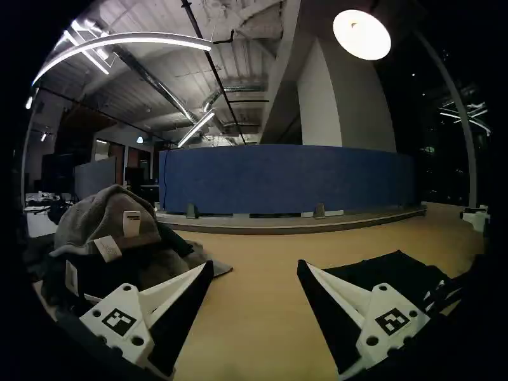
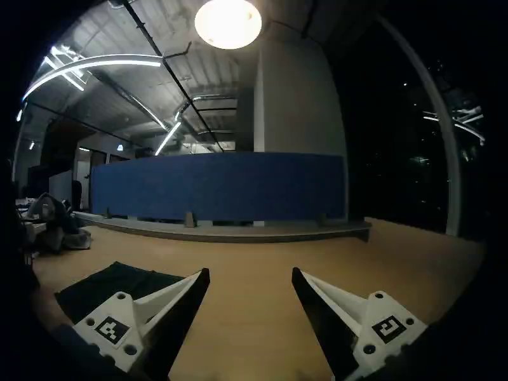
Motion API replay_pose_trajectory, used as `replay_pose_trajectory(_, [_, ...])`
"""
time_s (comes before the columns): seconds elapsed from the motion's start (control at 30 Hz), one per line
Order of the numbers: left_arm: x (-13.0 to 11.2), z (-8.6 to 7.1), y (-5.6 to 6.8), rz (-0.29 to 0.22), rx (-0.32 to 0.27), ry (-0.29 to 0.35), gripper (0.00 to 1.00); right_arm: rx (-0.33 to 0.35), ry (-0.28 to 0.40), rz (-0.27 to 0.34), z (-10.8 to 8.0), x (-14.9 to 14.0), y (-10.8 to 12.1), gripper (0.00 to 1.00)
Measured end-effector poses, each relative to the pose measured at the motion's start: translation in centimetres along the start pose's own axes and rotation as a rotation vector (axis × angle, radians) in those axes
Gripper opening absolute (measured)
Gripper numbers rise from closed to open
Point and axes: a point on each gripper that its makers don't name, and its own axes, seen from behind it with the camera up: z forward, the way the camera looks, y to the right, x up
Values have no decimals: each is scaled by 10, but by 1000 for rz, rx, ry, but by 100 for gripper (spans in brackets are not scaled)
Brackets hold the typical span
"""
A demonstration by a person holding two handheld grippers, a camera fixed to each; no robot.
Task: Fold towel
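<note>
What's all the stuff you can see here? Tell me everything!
towel: one, black, lying flat on the table
pile of cloths: one, grey and black, heaped on the table, left in the left gripper view
table: one, light wood, under it all
partition: one, blue, along the table's far side
round lamp: one, glowing white, overhead
left gripper: one, white and black, open, over the table
right gripper: one, white and black, open, over the table

This looks like an open office with an industrial ceiling: bare pipes (image 1: 159,89) and curved strip lights (image 1: 127,38) run overhead. A long blue partition (image 1: 286,178) stands along the far edge of the wooden desk (image 1: 254,305), and a round lamp (image 1: 362,35) hangs above.
</note>
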Motion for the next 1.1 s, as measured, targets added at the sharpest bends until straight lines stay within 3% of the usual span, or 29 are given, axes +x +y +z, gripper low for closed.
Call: replay_pose_trajectory(1.1, [0, -1, 0, 0, 3, 0, 98, -1, 1, 0, -1, 1, -1, 100])
